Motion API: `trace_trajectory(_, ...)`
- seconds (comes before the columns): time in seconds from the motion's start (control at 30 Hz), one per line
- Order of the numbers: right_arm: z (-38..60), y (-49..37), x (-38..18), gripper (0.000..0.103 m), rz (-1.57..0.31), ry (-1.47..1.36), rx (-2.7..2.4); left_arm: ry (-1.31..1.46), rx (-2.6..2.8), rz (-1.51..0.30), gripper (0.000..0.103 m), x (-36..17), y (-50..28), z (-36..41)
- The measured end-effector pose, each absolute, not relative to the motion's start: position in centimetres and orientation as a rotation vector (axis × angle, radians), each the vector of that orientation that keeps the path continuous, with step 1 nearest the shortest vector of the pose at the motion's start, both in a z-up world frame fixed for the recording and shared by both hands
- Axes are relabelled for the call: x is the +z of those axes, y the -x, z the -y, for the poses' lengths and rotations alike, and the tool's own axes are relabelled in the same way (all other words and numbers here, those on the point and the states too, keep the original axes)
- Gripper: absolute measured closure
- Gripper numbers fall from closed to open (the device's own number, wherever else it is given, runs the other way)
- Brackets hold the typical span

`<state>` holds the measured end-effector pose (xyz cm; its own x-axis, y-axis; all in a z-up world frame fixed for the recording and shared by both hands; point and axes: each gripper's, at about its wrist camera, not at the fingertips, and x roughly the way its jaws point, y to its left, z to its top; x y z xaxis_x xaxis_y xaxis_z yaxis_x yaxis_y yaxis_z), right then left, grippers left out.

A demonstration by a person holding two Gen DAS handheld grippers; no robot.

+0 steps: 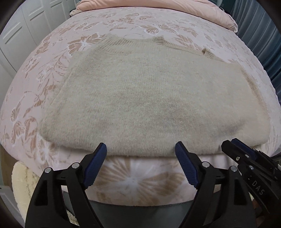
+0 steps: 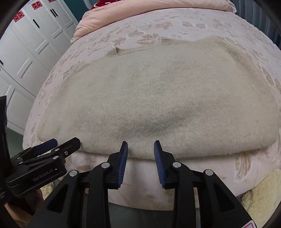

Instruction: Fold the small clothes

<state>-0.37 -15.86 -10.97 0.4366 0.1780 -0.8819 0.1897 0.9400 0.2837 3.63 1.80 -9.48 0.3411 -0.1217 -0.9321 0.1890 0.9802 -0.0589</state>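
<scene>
A cream knitted sweater (image 1: 149, 98) (image 2: 158, 98) lies folded flat on a bed with a pink floral sheet (image 1: 52, 57) (image 2: 133, 26). Ribbed cuffs poke out along its far edge. My left gripper (image 1: 140, 147) hangs over the sweater's near fold at the bed's edge, jaws wide apart and nothing pinched. My right gripper (image 2: 140, 143) hovers over the same near edge further right, its blue pads a narrow gap apart and gripping nothing. Each gripper shows in the other's view: the right gripper (image 1: 233, 143) at the right, the left gripper (image 2: 66, 141) at the left.
A pink pillow or duvet (image 1: 158, 10) (image 2: 140, 10) lies at the head of the bed. White wardrobe doors (image 2: 26, 43) stand to the left, and a blue curtain (image 1: 254, 26) hangs at the right. A cream fluffy rug (image 1: 21, 184) (image 2: 263, 193) lies on the floor below the bed's edge.
</scene>
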Motion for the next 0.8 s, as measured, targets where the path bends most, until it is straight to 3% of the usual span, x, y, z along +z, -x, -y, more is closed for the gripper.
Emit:
trace_trajectory(0.37,16.4,2.9,-10.6,0.073,-1.12,-0.407,-0.047,-0.034,-0.211,-1.234,0.025,-9.2,-1.9,-2.6)
trace_trajectory(0.67,16.2,-0.3,-6.9,0.073,-1.049,-0.364,-0.027,0.383,-0.171,-1.214,0.02,-8.2,-2.8,-9.3)
trace_trajectory(0.7,15.9,-1.2,-6.3,0.076,-1.029,-0.332,-0.034,0.382,-0.157,-1.211,0.02,-8.2,-2.9,-9.8)
trace_trajectory(0.77,15.2,-3.1,-5.4,0.102,-0.983,-0.252,-0.043,0.379,-0.147,-1.211,0.02,-8.2,-2.9,-10.3)
trace_trajectory(0.8,14.8,-4.3,-5.2,0.102,-0.983,-0.226,-0.039,0.381,-0.146,-1.213,0.02,-8.3,-2.8,-10.5)
